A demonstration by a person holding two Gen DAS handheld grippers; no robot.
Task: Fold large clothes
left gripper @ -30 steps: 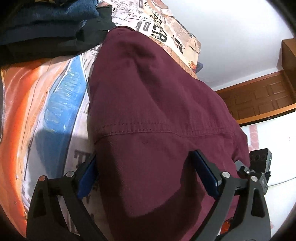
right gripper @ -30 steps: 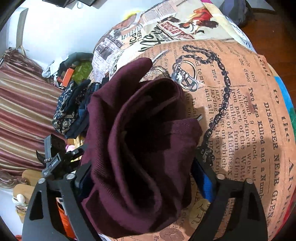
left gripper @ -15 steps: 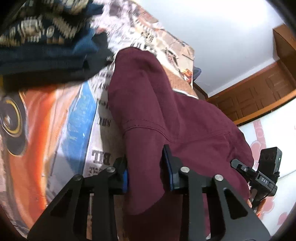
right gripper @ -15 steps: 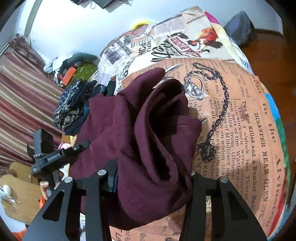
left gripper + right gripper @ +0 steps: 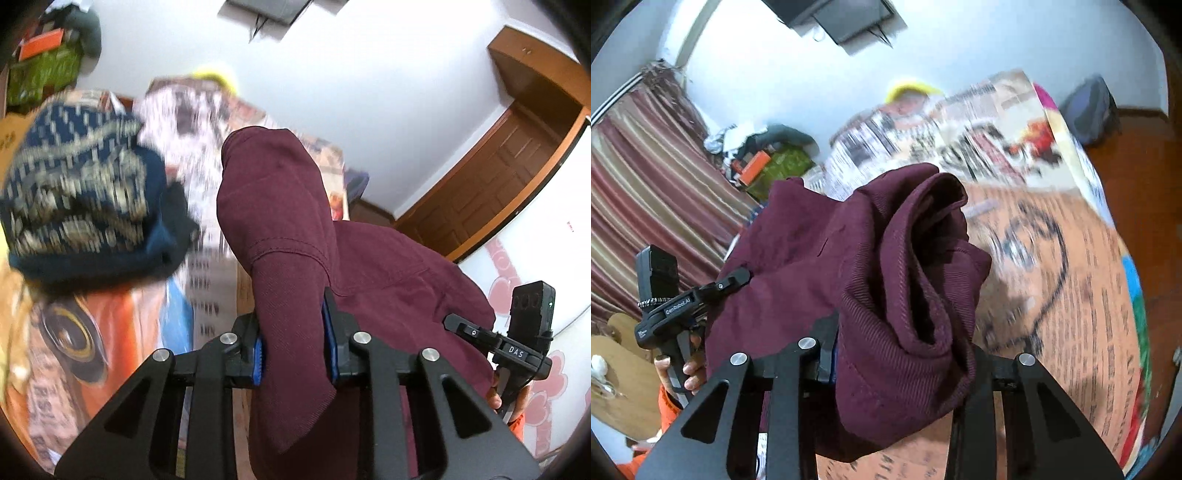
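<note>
A second ago both grippers stood spread around the maroon garment (image 5: 295, 229); now the left gripper (image 5: 291, 350) pinches a fold of it and the right gripper (image 5: 901, 365) has clamped a bunched wad, lifting it above the printed bedspread (image 5: 1071, 280). The patterned blue clothes pile (image 5: 77, 206) lies left of the garment.

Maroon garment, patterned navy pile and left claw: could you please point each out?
maroon garment (image 5: 291, 206), left wrist view, raised fold.
patterned navy pile (image 5: 74, 184), left wrist view, top.
left claw (image 5: 291, 350), left wrist view, between fingertips.
</note>
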